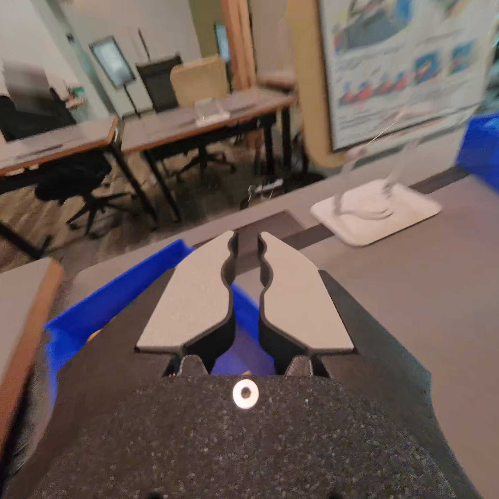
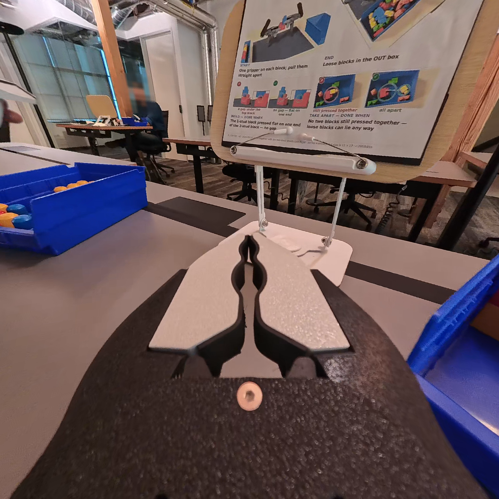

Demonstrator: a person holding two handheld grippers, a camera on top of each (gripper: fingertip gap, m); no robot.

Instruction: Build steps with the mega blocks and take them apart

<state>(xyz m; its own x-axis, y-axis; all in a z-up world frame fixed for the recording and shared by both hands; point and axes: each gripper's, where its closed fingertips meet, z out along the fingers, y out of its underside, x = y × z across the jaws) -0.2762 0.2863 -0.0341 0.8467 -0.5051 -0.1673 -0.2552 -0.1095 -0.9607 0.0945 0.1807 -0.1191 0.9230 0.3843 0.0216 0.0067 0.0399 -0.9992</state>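
In my left wrist view a blue bin sits lower left beneath my left gripper, fingers parted and empty, while in my right wrist view another blue bin at left holds orange and blue blocks, and my right gripper is pinched closed on nothing above the grey table.
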